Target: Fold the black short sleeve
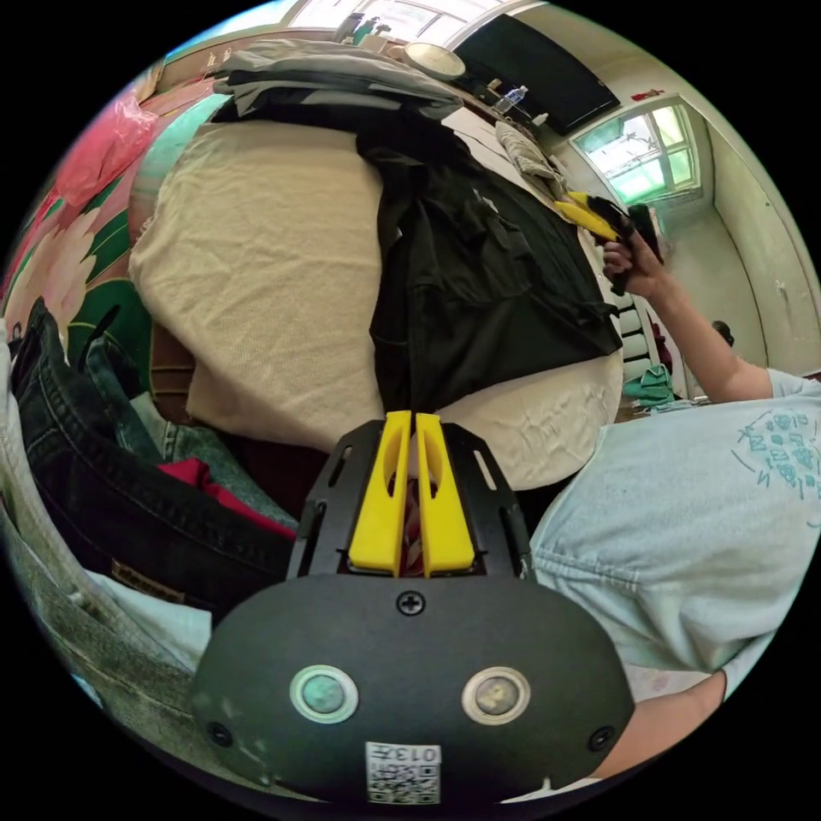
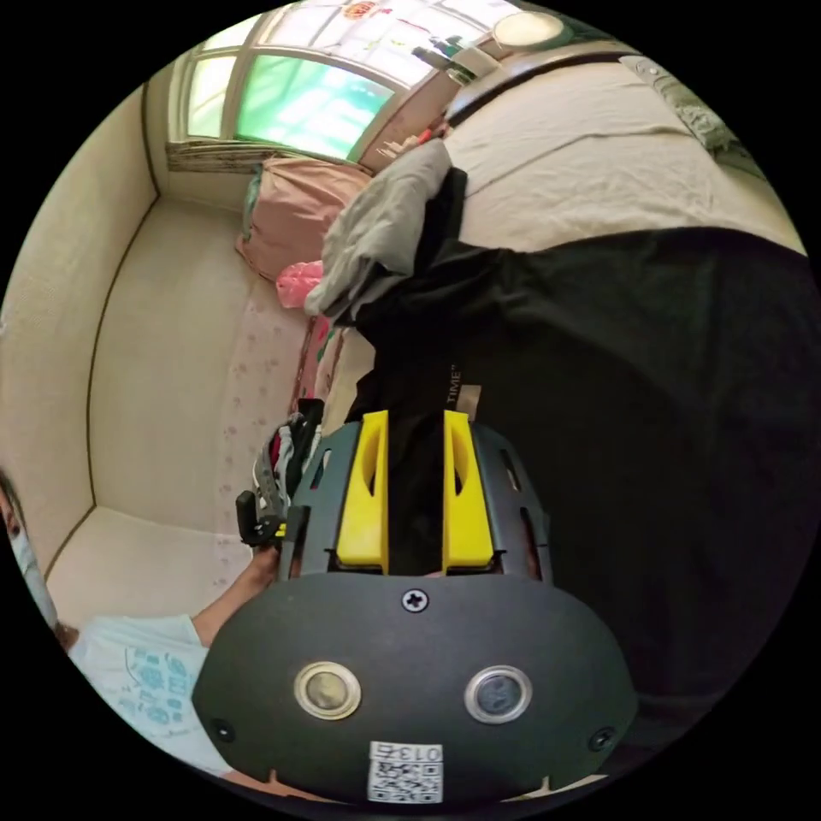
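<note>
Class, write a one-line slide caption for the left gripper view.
Left gripper pinches the black shirt's hem over a beige-covered table.

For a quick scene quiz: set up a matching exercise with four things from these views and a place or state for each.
Things:
1. black short sleeve
2. left tongs
3. grey folded clothes
4. dark jeans

Places or states:
A. stacked at the far end of the bed
B. spread over the beige cover
C. heaped beside the bed, near the camera
D. closed on a hem

Pairs: 1-B, 2-D, 3-A, 4-C
</note>
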